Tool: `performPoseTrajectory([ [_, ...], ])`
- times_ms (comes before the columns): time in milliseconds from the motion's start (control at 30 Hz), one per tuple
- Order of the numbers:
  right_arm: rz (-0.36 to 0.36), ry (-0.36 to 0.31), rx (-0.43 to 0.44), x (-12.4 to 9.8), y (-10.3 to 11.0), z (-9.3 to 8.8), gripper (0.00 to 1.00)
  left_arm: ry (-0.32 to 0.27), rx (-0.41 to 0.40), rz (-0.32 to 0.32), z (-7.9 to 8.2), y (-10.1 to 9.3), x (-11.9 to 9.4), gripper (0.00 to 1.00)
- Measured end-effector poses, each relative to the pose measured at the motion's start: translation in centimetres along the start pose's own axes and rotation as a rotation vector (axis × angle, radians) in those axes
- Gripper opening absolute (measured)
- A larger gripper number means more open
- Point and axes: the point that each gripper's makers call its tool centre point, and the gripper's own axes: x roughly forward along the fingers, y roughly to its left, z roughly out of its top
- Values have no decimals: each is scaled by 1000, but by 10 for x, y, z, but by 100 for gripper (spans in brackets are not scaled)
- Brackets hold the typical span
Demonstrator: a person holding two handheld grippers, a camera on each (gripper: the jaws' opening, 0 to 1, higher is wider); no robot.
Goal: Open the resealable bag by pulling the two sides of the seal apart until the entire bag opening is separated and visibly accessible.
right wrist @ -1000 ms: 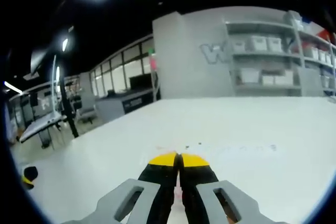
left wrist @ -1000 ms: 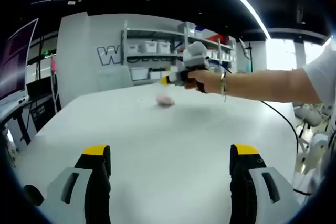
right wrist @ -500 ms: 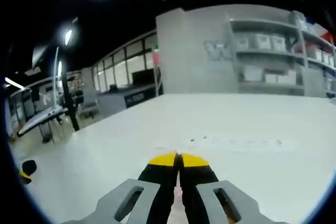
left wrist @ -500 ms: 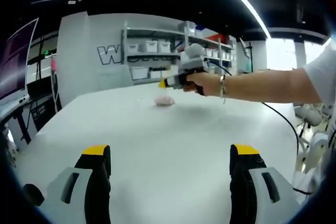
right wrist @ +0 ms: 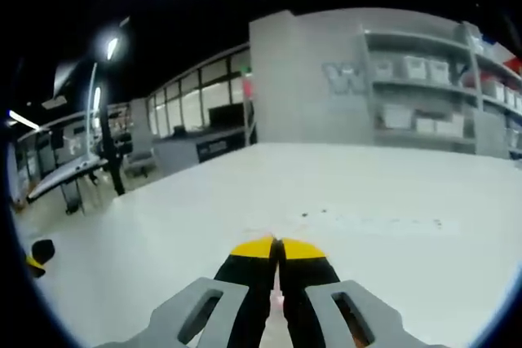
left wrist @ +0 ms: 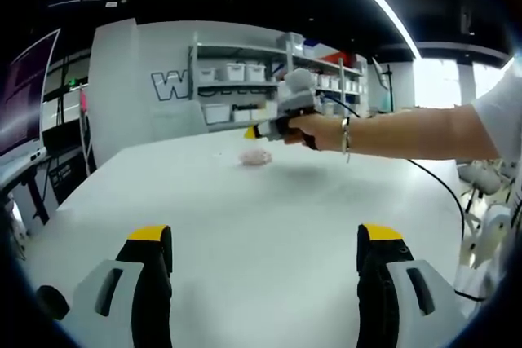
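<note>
My left gripper point(left wrist: 265, 283) sits spread wide over the table point(left wrist: 269, 218), while my right gripper point(right wrist: 277, 252) is pinched closed just above the bag point(left wrist: 255, 156) far across it. I'd bring the left in to take 1 seal lip squarely before pulling.

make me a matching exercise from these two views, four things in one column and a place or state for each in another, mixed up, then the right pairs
Things:
1. left gripper
2. right gripper
3. pink bag
4. storage bins

Places or states:
A. on shelves against the far wall
B. jaws wide apart
C. lying far out on the white table
D. jaws closed, yellow tips together

Pairs: 1-B, 2-D, 3-C, 4-A
</note>
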Motion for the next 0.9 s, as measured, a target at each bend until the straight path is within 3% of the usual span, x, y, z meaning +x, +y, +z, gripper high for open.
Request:
performPoseTrajectory([
  [567, 27, 28, -63, 8, 17, -14, 1, 1, 0, 4, -3, 1, -2, 91],
  [900, 29, 32, -74, 10, 19, -14, 2, -3, 5, 9, -3, 1, -4, 92],
])
